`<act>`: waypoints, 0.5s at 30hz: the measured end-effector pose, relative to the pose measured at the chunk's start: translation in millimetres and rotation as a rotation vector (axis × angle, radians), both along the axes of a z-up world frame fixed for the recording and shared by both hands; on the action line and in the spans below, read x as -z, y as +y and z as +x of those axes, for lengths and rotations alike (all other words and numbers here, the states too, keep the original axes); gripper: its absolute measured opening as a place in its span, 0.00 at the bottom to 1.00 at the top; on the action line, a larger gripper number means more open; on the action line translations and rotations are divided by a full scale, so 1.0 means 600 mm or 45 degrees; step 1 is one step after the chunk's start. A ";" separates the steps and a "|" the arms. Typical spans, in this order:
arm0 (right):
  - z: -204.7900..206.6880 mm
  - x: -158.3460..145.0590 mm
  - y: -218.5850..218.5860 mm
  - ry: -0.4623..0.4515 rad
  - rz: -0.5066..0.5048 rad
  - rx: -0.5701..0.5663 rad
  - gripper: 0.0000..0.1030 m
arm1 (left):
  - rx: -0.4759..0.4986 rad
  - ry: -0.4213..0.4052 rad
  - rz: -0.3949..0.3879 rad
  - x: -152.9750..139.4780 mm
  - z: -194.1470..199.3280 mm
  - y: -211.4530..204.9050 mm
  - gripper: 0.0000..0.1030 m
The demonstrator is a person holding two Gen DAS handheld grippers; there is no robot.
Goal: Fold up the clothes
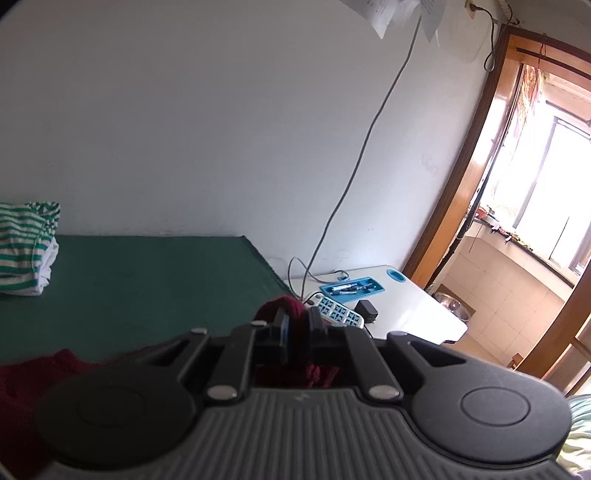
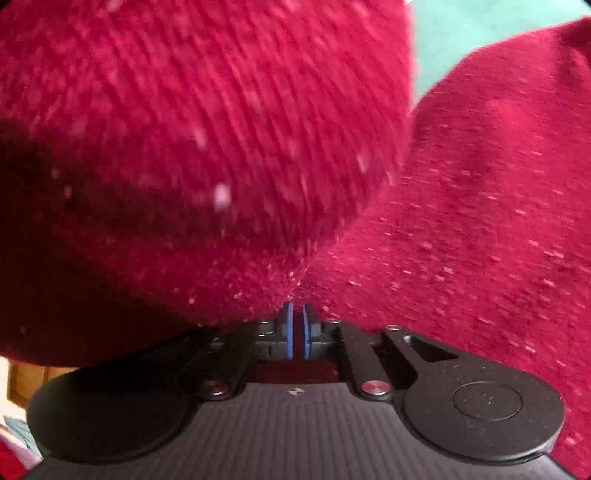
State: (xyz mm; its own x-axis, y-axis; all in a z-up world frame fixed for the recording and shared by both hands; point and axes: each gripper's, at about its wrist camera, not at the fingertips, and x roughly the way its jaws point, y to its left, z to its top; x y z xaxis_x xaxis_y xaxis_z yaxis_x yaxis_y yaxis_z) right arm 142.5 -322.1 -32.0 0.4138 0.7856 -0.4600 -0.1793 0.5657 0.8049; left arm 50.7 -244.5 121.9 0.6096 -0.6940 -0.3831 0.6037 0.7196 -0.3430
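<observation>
Left gripper is clamping the red sweater above the green bed; right gripper is seemingly pinching it too.

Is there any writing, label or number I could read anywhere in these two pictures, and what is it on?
No text can be read.
White paper sheets hanging at the top of the wall: dark printed lines, too small and blurred to read.
Dark red knitted garment: no label shows.
Folded green-and-white striped clothes: no print shows.

The left hand-held gripper pinches dark red cloth above the green table.
</observation>
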 end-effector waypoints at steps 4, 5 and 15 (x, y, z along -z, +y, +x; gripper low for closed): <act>-0.022 -0.011 -0.041 0.071 0.045 0.117 0.26 | -0.026 0.048 -0.055 -0.004 0.030 0.042 0.07; -0.033 -0.014 -0.056 0.068 0.056 0.163 0.30 | -0.034 0.050 -0.059 -0.006 0.037 0.049 0.07; -0.177 -0.083 -0.109 -0.182 -0.162 0.238 0.43 | 0.000 0.053 -0.065 -0.012 0.057 0.046 0.07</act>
